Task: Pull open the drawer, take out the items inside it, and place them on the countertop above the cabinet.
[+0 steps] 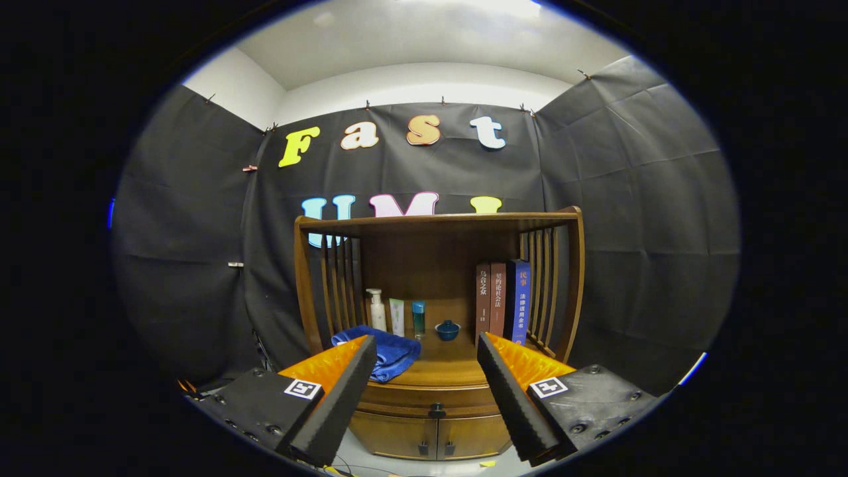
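A brown wooden cabinet (437, 397) stands ahead against the booth wall. Its drawer (430, 401) is closed, with a small dark knob (436, 411) at its middle. The countertop (450, 368) above it carries a folded blue towel (391, 354), a white pump bottle (377, 310), a pale tube (397, 317), a teal bottle (419, 318), a small blue lidded bowl (447, 329) and three upright books (503, 301). My gripper (427, 344) is open, well short of the cabinet, with the knob seen low between the fingers. Nothing is held.
Two small doors (430, 437) with dark handles sit below the drawer. A shelf top (437, 222) and slatted side rails (546, 291) enclose the countertop. A pale floor (371, 464) shows in front of the cabinet.
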`<act>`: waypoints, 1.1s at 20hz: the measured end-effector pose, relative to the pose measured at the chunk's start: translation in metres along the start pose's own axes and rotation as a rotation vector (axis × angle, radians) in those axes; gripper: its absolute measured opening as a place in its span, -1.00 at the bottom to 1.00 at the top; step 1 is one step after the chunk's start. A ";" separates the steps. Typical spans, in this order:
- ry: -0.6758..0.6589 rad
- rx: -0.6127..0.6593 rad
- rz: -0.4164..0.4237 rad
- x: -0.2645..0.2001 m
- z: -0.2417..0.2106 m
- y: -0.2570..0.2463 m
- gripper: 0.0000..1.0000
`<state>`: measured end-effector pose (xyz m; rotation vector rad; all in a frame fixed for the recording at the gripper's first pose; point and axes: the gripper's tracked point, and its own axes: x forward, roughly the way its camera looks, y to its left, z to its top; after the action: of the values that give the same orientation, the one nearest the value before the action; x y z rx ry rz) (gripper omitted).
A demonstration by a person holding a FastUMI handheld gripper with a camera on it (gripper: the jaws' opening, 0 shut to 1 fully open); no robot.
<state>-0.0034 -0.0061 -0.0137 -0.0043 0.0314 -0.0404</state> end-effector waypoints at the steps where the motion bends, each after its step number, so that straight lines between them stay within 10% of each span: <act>1: 0.000 0.003 0.003 0.002 -0.002 0.000 0.96; 22: 0.317 0.054 -0.004 0.128 -0.236 -0.013 1.00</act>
<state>0.1168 -0.0246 -0.2536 0.0558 0.3472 -0.0459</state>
